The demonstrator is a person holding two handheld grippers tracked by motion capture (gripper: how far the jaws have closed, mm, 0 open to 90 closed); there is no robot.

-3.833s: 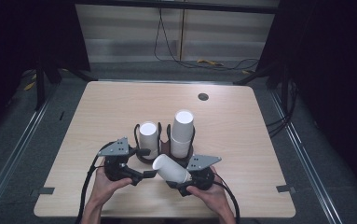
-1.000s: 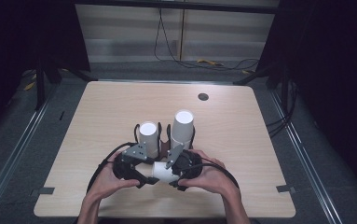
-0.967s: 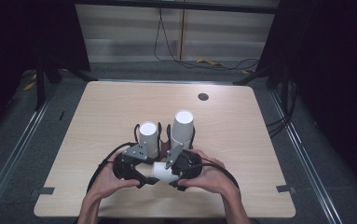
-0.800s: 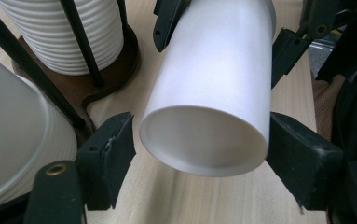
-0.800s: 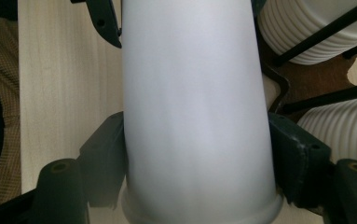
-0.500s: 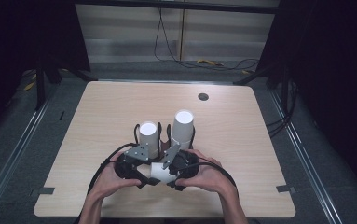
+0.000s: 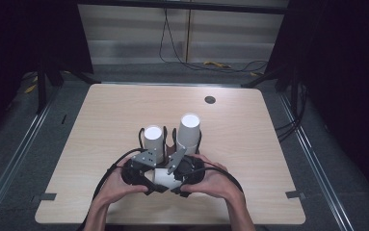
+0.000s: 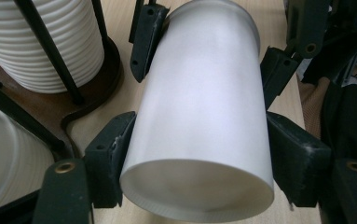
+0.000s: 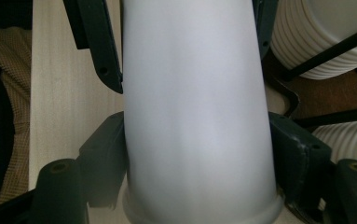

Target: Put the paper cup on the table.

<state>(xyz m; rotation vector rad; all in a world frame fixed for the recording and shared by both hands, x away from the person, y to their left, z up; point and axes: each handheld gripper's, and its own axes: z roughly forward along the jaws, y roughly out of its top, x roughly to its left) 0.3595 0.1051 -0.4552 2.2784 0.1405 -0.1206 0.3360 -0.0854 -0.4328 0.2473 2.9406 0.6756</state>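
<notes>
A white paper cup (image 7: 162,177) lies on its side just above the pale wooden worktop (image 7: 249,159), pinched at both ends: the right gripper (image 7: 181,174) clamps it, and the left gripper (image 7: 146,175), whose fingers (image 8: 108,156) have just been closing, presses its sides. Two grips probably serve to pull nested cups apart, in front of the two white cup stacks (image 7: 171,137) in black wire holders.

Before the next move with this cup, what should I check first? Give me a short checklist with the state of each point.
1. Left gripper grips the cup: ok, pads touch both sides; its jaws have just been closing.
2. Right gripper grips the cup: ok, shut on its rim end.
3. Cup lifted clear of the table: cannot tell.
4. Short stack and tall stack upright in their holders: ok.
</notes>
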